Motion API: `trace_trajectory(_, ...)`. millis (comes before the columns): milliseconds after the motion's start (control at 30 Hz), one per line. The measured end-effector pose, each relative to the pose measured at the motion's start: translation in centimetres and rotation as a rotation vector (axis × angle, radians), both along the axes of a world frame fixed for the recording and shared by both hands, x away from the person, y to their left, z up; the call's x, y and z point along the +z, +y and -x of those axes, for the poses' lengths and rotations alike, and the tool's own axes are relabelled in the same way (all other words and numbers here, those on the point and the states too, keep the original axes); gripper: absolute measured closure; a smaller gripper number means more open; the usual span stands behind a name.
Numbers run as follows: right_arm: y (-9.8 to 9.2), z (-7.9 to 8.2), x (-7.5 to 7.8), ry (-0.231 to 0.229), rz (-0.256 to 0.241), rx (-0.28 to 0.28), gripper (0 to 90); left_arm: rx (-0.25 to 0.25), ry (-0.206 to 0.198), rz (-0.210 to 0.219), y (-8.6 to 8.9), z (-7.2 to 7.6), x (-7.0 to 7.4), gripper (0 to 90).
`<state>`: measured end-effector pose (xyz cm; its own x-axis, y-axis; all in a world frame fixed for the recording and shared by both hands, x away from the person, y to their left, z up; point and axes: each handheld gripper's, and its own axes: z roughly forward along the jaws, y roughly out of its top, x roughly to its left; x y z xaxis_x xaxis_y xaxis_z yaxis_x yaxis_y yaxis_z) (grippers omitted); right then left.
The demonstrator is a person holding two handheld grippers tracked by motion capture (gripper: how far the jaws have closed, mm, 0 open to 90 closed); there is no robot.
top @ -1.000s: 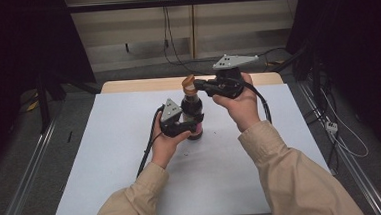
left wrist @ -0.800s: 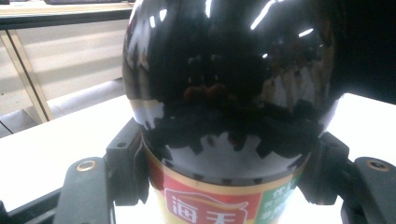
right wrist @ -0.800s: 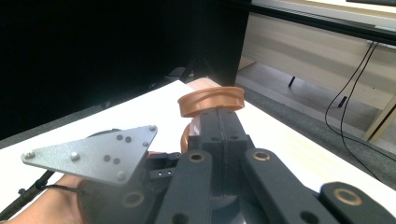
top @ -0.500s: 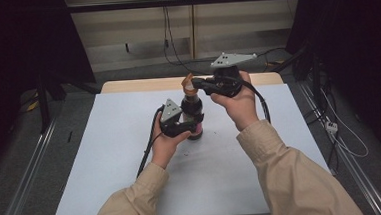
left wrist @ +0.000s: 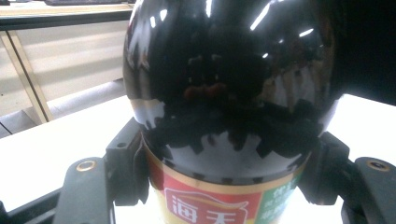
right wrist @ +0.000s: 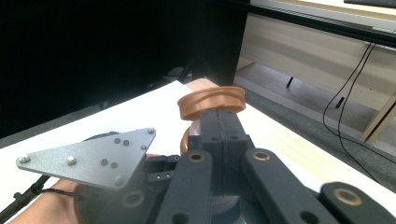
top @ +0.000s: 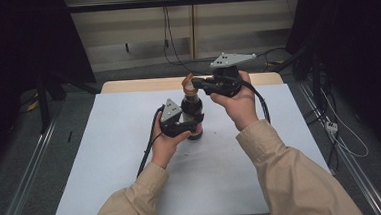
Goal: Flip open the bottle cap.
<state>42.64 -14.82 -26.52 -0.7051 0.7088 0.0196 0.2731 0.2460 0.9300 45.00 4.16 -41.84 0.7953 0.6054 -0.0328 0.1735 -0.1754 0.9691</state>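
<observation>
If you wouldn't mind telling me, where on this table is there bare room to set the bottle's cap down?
The table is bare left of the left hand-held gripper and right of the right forearm. The near strip between the sleeves is open too. It is crowded mid-table, where the bottle stands gripped and the right hand-held gripper meets its cap.

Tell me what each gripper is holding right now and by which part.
The left gripper clamps the dark sauce bottle around its lower body at the label. The right gripper is shut on the bottle's orange flip cap, open at the top.
</observation>
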Motion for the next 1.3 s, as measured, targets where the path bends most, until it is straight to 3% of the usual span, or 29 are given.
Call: trace_trajectory(1300,0.69,-0.55,0.26,-0.002,0.010,0.002,90.0,0.003,0.003,0.000,-0.03,0.04,0.03,30.5)
